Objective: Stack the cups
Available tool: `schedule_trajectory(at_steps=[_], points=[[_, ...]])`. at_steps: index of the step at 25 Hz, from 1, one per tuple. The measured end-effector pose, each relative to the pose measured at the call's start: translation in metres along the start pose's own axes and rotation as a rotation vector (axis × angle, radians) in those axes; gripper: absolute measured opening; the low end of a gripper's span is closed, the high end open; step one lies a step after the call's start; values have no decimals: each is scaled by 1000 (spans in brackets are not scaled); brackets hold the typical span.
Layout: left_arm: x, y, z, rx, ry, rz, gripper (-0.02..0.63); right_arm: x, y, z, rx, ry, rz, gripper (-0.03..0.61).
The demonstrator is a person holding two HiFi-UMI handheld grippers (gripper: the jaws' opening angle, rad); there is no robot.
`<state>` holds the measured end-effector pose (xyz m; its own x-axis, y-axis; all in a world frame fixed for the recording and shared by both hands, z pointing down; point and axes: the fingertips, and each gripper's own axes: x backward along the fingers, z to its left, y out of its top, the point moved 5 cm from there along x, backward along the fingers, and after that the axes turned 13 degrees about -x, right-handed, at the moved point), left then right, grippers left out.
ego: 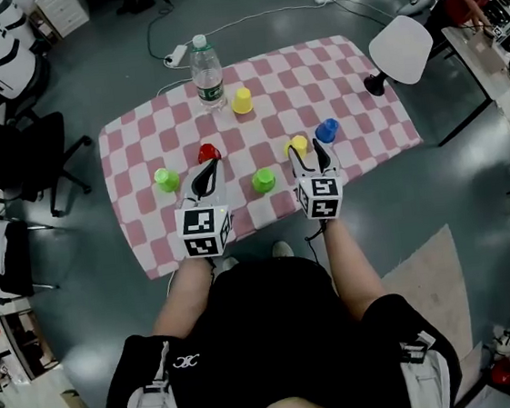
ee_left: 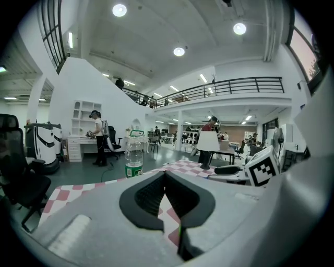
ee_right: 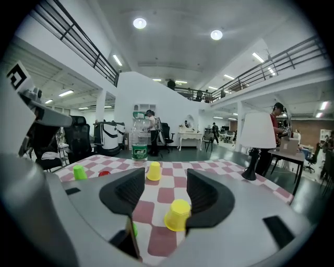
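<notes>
Near the left edge of the surface point(ego: 352, 96), a green cup point(ego: 167, 177) is standing alone on the checked cloth. Just right of it the left tongs point(ego: 212, 164) are hanging over the near half with their jaws pressed together and nothing between them. They are probably being kept clear while the other hand works. Their tips are pointing at a red cup point(ego: 208, 152), which is sitting just beyond them without touching.

Toward the far edge, a water bottle point(ego: 207, 74) and a second yellow cup point(ego: 241, 100) are standing side by side, out of the way.

Closer to the near edge, in the middle, another green cup point(ego: 263, 180) is waiting between the two hands.

Right of that, the right tongs point(ee_right: 166, 180) are standing wide apart around a yellow cup point(ee_right: 178, 214). This cup seems to be resting mouth-down and leaning close against the right jaw, with a clear gap on the left side. The jaws are straddling it rather than clamping it, which looks like lining up for a grip on its walls.

A blue cup point(ego: 326, 130) is sitting just past it, a likely partner.

By the right edge a white lamp point(ego: 400, 48) is standing. No cup is nested in another, so the stacking appears hardly begun
</notes>
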<state>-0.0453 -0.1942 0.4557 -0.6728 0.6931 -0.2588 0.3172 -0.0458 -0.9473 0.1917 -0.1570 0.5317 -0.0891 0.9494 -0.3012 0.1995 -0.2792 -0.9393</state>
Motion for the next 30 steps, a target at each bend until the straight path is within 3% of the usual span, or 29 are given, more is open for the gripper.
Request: schedule_trajectory(at_steps=[14, 30], points=[[-4, -15, -4, 3, 116, 86, 15, -44, -52, -40, 19, -9, 160, 241], [-7, -19, -24, 41, 261, 136, 15, -81, -88, -65, 72, 105, 305, 241]])
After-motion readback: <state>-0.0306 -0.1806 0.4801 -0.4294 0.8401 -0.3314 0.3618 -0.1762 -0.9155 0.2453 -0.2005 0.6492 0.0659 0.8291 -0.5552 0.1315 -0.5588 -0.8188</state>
